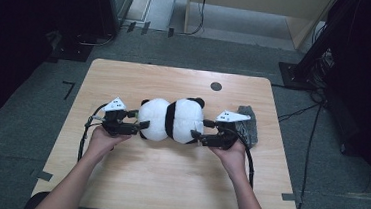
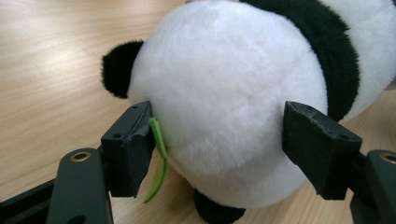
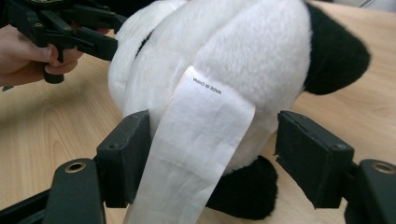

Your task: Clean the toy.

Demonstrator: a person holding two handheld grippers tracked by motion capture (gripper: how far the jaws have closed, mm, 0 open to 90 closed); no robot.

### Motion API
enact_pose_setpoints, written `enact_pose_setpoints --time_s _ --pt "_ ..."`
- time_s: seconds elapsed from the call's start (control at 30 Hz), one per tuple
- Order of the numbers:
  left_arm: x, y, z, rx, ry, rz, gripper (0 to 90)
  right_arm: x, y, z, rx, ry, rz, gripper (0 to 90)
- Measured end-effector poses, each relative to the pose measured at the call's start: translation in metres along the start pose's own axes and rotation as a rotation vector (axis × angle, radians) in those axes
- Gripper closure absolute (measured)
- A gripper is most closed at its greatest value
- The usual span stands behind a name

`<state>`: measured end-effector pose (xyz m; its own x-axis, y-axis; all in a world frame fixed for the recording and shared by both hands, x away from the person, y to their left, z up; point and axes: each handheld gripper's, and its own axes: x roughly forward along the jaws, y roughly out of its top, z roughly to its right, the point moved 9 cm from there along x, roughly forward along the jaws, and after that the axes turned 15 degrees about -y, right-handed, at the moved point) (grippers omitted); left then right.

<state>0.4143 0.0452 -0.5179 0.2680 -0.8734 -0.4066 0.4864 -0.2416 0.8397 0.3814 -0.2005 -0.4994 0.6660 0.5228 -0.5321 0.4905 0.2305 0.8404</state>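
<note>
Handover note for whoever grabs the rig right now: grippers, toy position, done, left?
Left gripper: jaws open around one white end of the panda plush, a green strip at one pad; firm clamp not evident.
Right gripper: jaws open around the other end, by the white sewn-in label.
Panda lies on its side mid-table, still resting on the wood.
A dark grey bag lies beyond the right gripper.
Done: both ends bracketed. Left: close, lift.
</note>
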Motion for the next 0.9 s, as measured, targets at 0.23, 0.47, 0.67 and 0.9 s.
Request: enact_pose_setpoints --time_s 0.23,0.47,0.67,0.9 --pt "-0.010 0.008 0.002 0.015 0.018 0.010 28.8 -0.011 0.003 0.013 -0.011 -0.052 0.005 29.4" --pt "-0.015 0.016 0.014 0.031 0.011 0.017 28.6 -0.021 0.003 0.030 -0.014 -0.112 0.005 30.2" --pt "-0.009 0.021 0.023 0.045 -0.024 0.024 28.6 -0.031 0.000 0.051 0.018 -0.172 0.003 30.6" --pt "-0.003 0.014 0.015 0.038 -0.005 -0.002 28.5 -0.042 -0.007 0.080 0.054 -0.246 0.004 31.4"
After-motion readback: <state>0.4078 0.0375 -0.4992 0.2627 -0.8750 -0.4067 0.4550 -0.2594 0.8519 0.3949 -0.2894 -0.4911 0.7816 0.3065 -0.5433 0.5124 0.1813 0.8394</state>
